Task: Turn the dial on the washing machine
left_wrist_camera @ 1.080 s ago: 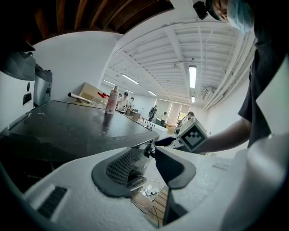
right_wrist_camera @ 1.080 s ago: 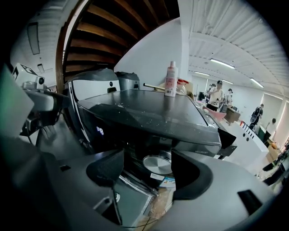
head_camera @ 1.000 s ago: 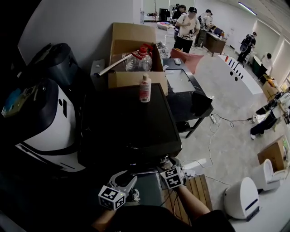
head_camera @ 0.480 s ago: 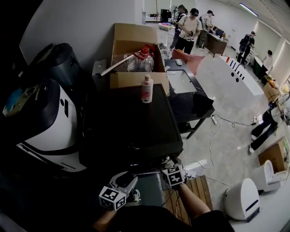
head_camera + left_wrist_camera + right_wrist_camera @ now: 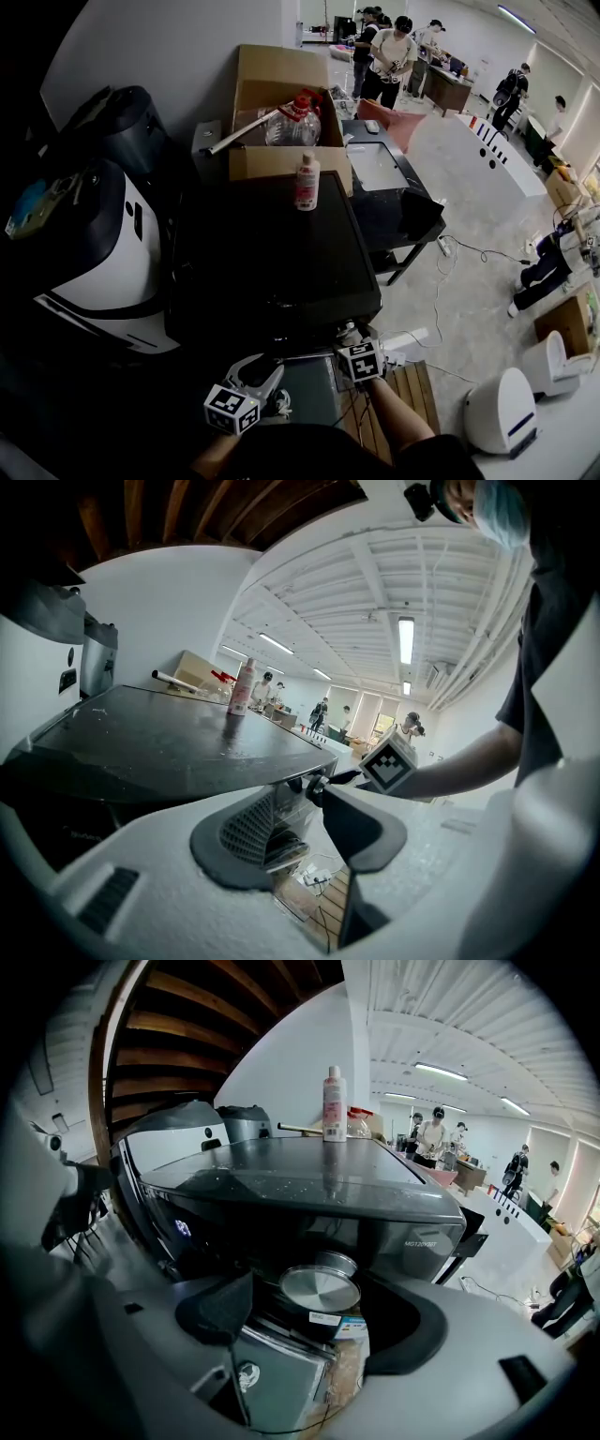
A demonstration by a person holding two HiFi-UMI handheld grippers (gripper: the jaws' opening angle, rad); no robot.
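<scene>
The person's right forearm reaches out from the body, and the right gripper (image 5: pixel 347 336) tilts down at the front edge of the black washing machine (image 5: pixel 272 253); its tongs have just been opening and now stand released, with the silver dial (image 5: pixel 320 1288) between them and neither pad pressing it; the dial sits on the machine's front panel, just under the lid; the left gripper (image 5: pixel 267 373) is held lower and nearly level beside it, tongs apart and empty; the small white lettering at the panel's right corner, the sticker below the dial and the pink label on the bottle (image 5: pixel 307 182) standing on the lid are all too small to read
</scene>
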